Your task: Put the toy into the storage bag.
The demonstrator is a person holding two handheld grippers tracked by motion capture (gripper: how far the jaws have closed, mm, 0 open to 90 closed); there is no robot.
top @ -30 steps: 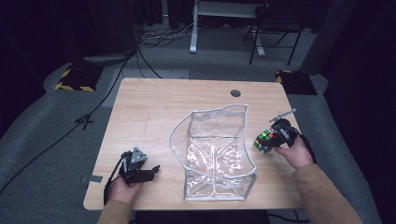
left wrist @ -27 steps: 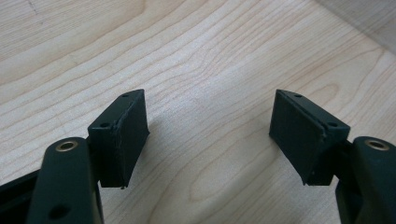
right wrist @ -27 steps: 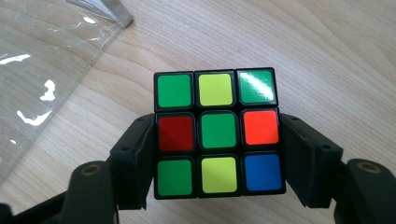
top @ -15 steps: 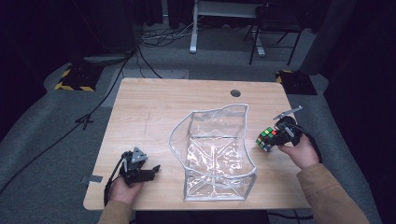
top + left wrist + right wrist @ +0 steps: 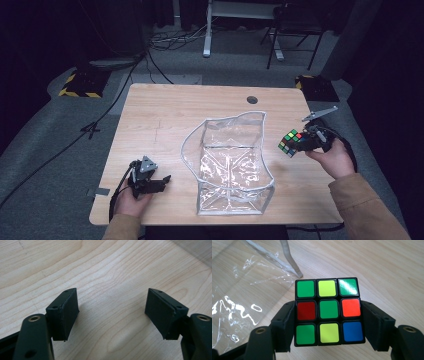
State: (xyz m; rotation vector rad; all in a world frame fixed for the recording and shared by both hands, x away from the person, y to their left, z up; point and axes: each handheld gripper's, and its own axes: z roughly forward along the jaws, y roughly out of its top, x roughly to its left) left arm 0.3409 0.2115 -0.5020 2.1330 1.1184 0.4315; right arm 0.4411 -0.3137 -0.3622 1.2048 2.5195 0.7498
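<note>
Right tongs [image 5: 303, 141] clamp the puzzle cube [image 5: 291, 142] above the surface's right edge, ready for the clear bag [image 5: 231, 165]; left tongs [image 5: 161, 181], empty, have just been opening near the front-left corner.

Clear bag [image 5: 232, 167] mid-table [image 5: 160, 115], bare wood on both sides.

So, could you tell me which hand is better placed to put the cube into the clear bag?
Right. The right gripper already clamps the cube beside the clear bag; the left gripper sits empty, jaws just opening.
</note>
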